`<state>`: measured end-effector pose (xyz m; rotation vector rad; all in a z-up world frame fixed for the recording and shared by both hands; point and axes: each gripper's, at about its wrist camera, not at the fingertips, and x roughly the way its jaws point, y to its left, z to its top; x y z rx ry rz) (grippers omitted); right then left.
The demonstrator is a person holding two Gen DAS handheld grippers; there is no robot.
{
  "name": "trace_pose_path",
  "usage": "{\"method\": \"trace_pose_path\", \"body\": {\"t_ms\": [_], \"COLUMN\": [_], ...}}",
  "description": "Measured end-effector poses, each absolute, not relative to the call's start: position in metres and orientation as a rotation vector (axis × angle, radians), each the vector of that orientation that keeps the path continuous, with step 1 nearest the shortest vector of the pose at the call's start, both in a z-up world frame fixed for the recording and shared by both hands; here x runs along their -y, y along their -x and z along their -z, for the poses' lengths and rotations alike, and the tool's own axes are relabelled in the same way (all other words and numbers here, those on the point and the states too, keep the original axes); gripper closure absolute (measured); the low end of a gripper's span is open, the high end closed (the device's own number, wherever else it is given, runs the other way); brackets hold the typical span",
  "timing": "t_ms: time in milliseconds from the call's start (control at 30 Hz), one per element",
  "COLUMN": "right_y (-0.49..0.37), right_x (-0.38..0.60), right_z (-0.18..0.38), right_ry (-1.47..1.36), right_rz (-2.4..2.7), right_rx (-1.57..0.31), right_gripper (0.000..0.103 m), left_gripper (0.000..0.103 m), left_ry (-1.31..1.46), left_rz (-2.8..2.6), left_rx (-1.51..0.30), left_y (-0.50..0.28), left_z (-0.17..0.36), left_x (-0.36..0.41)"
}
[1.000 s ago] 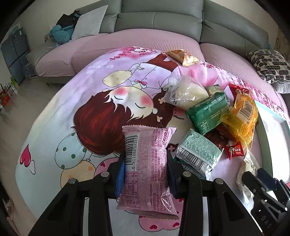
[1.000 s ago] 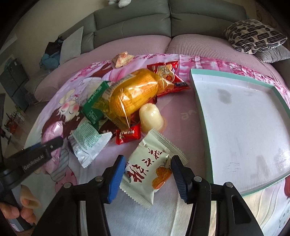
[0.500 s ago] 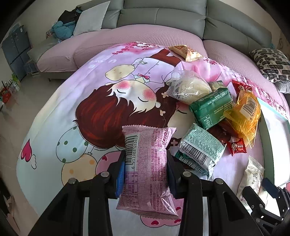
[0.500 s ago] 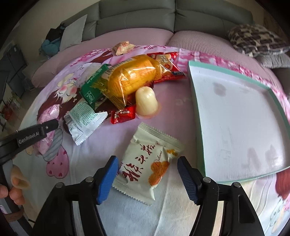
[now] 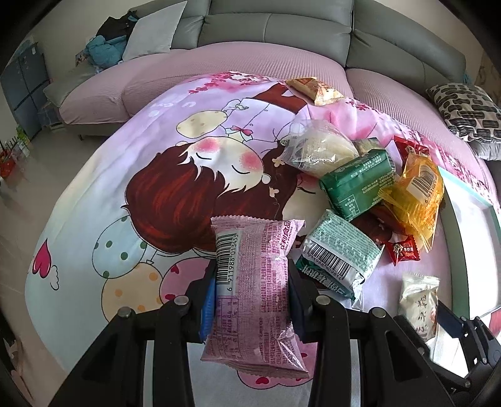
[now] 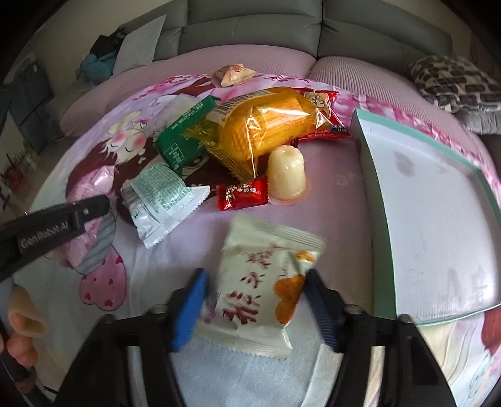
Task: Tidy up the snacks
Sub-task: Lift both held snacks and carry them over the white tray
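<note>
A pink snack packet stands upright between the pads of my left gripper, which is shut on it just above the cartoon bedsheet. In the right wrist view a cream packet with red characters lies flat on the sheet between the blue pads of my right gripper. Those jaws are closing, and the pads sit close beside the packet's edges without squeezing it. The white tray with a green rim lies empty to the right of it. The left gripper's finger reaches in from the left edge.
A heap of snacks lies behind: orange bag, green packet, silver-green packet, red candy, jelly cup, red packet, clear bag, tan packet. A grey sofa and patterned pillow stand beyond.
My right gripper's jaws spread wide off the cream packet, then narrowed again around it, and the gripper shifted slightly. The left gripper and its pink packet stayed put.
</note>
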<state>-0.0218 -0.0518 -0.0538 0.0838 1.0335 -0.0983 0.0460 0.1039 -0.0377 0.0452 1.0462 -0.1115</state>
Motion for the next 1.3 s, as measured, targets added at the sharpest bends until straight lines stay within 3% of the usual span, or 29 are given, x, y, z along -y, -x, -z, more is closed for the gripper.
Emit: {"method": "trace_pose_path", "body": {"t_ms": [67, 633, 1300], "right_y": [0.023, 0.038, 0.048], "right_x": [0.054, 0.080, 0.247], "right_z": [0.052, -0.005, -0.049], "right_ry": [-0.094, -0.142, -0.293], "right_rz": [0.095, 0.129, 0.501], "right_rx": [-1.029, -0.872, -0.761], "right_gripper": [0.049, 0.049, 0.049], "left_gripper": [0.062, 0.062, 0.062], "left_ry": [-0.042, -0.041, -0.193], "left_rz": [0.110, 0.110, 0.429], "left_rx": [-1.044, -0.951, -0.801], "left_y": [-0.046, -0.036, -0.035], "left_z": [0.037, -0.004, -0.074], "left_x": [-0.105, -0.096, 0.078]}}
